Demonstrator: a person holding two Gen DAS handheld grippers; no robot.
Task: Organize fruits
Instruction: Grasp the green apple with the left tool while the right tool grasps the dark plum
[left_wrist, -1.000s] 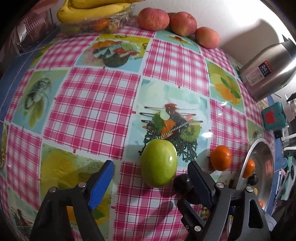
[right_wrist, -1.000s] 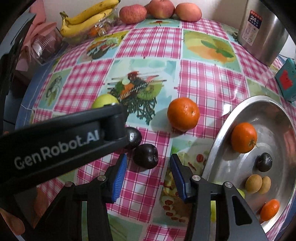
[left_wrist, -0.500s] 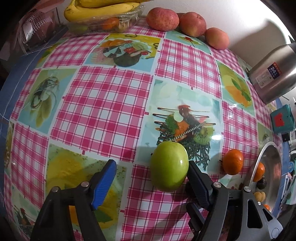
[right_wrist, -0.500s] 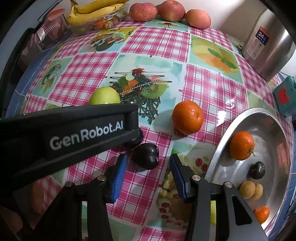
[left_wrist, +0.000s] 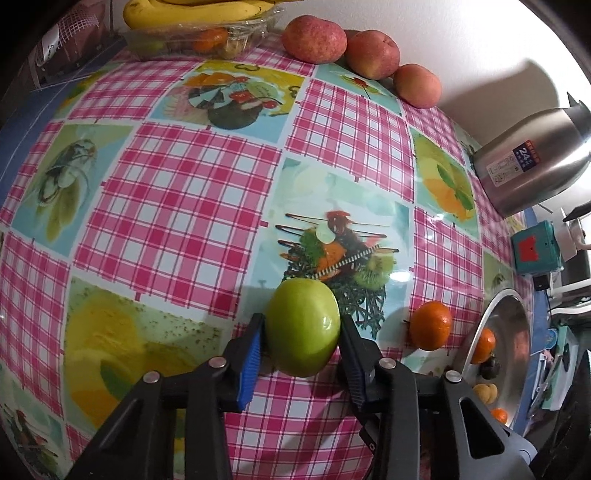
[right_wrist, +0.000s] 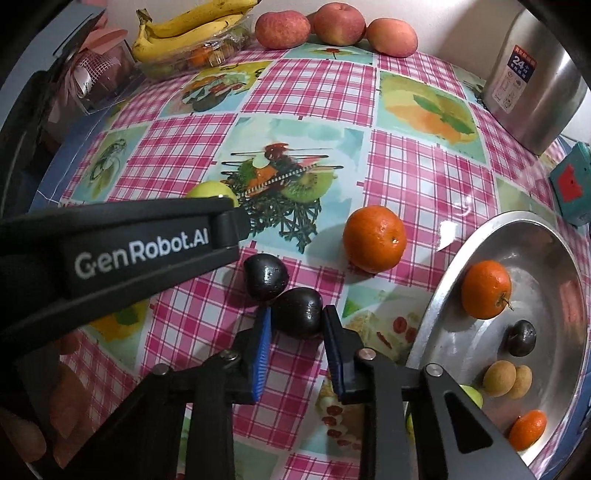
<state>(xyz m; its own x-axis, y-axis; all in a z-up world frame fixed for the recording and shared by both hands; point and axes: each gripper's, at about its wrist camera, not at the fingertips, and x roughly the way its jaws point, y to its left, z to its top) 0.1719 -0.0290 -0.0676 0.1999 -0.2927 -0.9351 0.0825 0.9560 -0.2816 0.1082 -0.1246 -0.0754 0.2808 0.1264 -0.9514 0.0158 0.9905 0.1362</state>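
wall (left_wrist: 461, 44): white, lit | table (left_wrist: 177, 206): pink checked cloth with fruit-print panels

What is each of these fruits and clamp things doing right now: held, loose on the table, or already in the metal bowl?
left gripper: jaws just closed on the green apple
right gripper: jaws just closed on a dark plum
second dark plum: loose on the table
orange: loose, beside the metal bowl
metal bowl: holds an orange, a dark plum and small fruits
bananas: resting on a clear box

Black hand-held gripper (right_wrist: 297, 334) with blue ribbed pads, silver screws, "GenRobot.AI" lettering.
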